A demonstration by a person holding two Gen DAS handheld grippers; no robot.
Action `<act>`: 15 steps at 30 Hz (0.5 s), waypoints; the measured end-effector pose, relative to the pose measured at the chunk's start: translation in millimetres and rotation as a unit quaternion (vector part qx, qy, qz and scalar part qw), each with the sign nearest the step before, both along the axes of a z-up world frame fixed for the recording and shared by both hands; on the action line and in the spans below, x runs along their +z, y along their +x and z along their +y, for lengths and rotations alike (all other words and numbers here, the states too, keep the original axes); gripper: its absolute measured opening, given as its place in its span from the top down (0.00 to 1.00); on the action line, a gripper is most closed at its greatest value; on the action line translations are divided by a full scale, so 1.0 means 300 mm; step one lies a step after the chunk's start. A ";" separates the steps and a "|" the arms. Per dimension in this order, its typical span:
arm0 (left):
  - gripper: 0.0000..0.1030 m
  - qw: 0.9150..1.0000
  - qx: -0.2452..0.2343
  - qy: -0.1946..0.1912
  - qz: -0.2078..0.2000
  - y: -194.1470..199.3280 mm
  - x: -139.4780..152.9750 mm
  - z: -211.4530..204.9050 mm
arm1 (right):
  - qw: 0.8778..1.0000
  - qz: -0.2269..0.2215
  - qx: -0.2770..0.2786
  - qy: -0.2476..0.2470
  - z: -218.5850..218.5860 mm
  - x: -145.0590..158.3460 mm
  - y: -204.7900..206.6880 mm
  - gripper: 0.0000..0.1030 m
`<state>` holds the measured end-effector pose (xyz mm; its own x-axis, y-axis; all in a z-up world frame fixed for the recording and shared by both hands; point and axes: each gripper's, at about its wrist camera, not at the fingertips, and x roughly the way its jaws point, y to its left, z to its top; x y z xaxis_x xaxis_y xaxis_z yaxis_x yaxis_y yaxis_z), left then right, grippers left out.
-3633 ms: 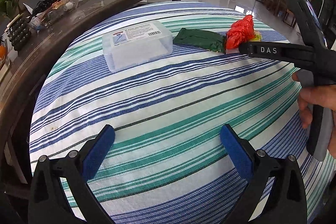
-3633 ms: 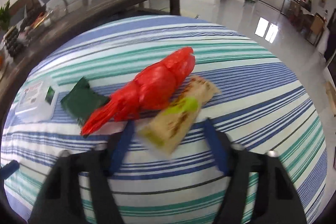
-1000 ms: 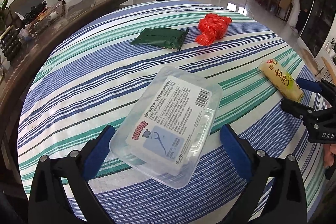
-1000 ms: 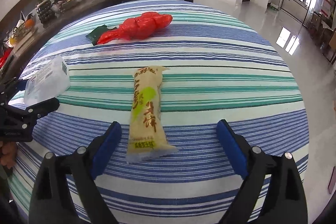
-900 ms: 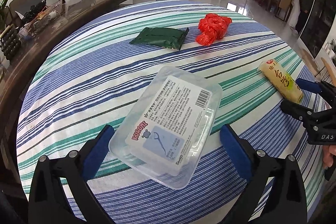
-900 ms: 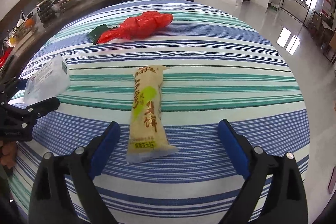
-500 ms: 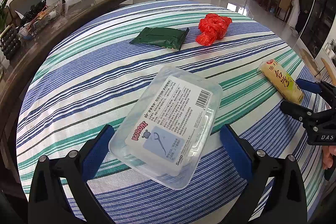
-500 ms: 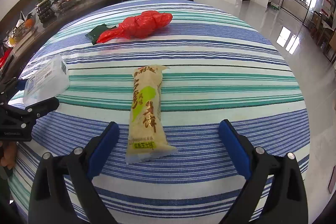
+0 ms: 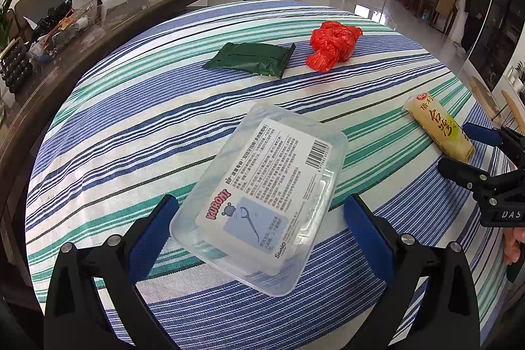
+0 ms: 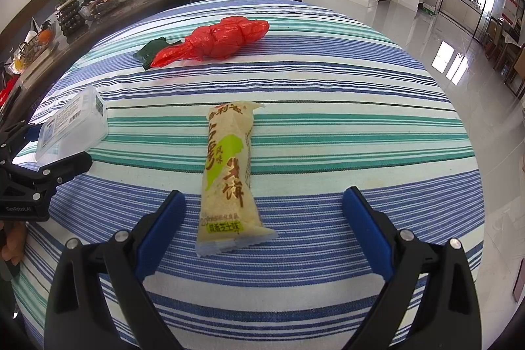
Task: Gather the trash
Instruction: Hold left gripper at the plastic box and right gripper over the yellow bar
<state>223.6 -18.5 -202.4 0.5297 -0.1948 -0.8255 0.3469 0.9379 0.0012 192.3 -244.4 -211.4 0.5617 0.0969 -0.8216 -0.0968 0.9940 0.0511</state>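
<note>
Trash lies spread on a striped cloth (image 9: 137, 133). Left gripper (image 9: 261, 232) is spread wide, its blue pads either side of a clear box (image 9: 262, 195) without touching it; the box's long axis runs diagonally, near-left to far-right, label up. Right gripper (image 10: 264, 227) is likewise wide open around the near end of a snack pack (image 10: 228, 173), which lies lengthwise away from the camera, sealed end nearest, closer to the left pad. Farther off, a green pouch (image 9: 251, 59) and a red bag (image 9: 333, 45) sit side by side.
</note>
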 end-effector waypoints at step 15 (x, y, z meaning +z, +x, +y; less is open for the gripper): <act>0.04 0.999 -0.030 -0.009 0.006 -0.007 0.002 0.015 | 1.000 0.000 0.000 0.001 0.001 -0.002 0.002 0.09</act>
<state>221.3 -14.0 -201.8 0.5059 -0.2412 -0.8282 0.4025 0.9152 -0.0207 192.8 -244.0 -212.1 0.5615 0.0985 -0.8216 -0.0961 0.9939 0.0535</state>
